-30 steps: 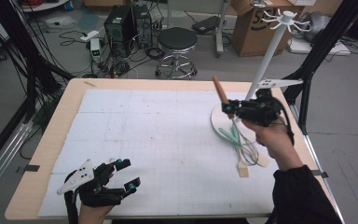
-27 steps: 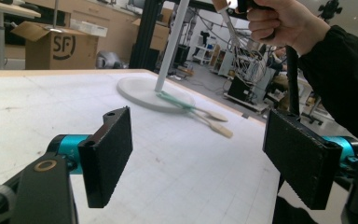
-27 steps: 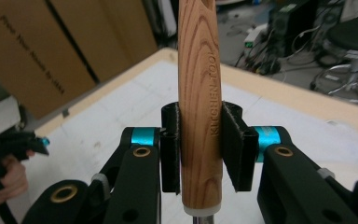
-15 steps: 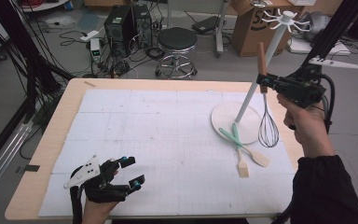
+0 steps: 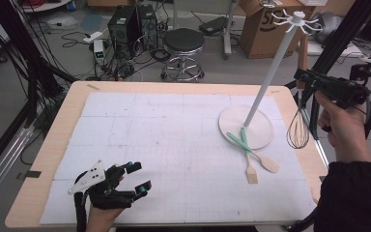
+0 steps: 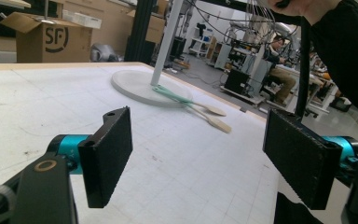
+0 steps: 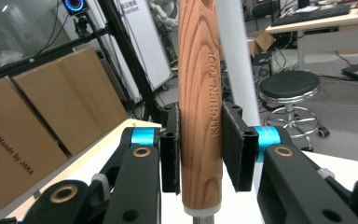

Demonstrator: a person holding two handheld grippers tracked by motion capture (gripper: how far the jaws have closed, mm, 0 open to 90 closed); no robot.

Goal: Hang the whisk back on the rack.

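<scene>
My right gripper (image 5: 302, 77) is shut on the wooden handle (image 5: 303, 50) of a wire whisk (image 5: 298, 130), which hangs upright in the air beyond the table's right edge. In the right gripper view both pads of that gripper (image 7: 199, 144) press the handle (image 7: 199, 102), with the white pole (image 7: 237, 56) just behind. The white hook stand (image 5: 270, 72) rises from its round base (image 5: 232, 126). Two spatulas (image 5: 251, 154) with mint handles lie crossed at the base's front edge. My left gripper (image 5: 135, 180) rests open at the near left, with nothing between the pads (image 6: 200, 158).
A white gridded mat (image 5: 174, 145) covers the wooden table. A black frame post (image 5: 338, 43) stands close behind the right hand. A stool (image 5: 184, 46), a computer tower (image 5: 125, 24) and a cardboard box (image 5: 261, 29) sit on the floor beyond the far edge.
The right gripper has lifted the whisk from beside the stand's base, up and to the right, turning it from tilted to upright. The left gripper has stayed in place.
</scene>
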